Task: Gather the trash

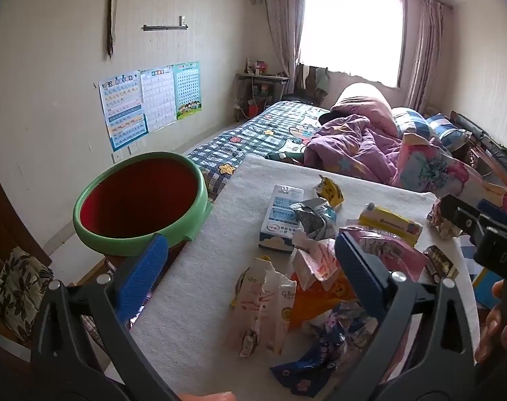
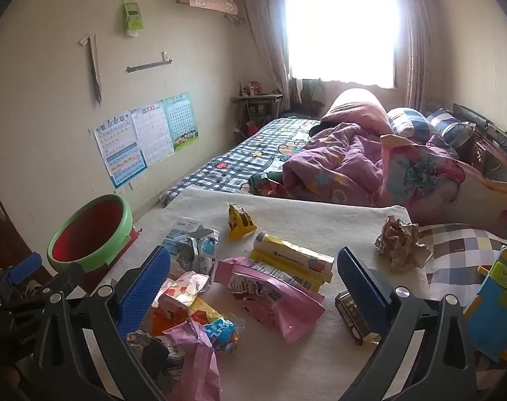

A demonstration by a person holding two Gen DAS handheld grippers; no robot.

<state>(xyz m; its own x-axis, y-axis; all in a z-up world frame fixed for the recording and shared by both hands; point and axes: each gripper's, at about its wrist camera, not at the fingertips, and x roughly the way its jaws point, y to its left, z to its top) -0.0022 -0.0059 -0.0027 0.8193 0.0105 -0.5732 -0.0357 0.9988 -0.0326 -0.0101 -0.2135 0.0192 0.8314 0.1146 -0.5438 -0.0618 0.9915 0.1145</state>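
Blue ribbed pads on dark plastic arms fill the near edge of both wrist views: the left gripper and the right gripper are each held with jaws spread wide, and nothing is gripped between them. Below the jaws, a tabletop covered with a white nubby cloth is seen, strewn with trash that has not yet been gathered. A glossy pink plastic snack bag, flattened and creased, is seen near the middle, just beside a long yellow and white cardboard box. Farther off, a small crumpled yellow foil wrapper is seen standing alone, and a ball of scrunched brownish paper is seen to the right, well apart from the rest. To the left, a crushed silver foil packet lies on a white and blue paper carton, with torn pink and white paper wrappers nearer. A round bin with a green plastic rim and red interior is placed at the far left, just beside the tabletop edge; no trash can be made out inside it, so the task is judged barely begun, with every piece left to collect. Behind, a bed with a checked sheet is visible.
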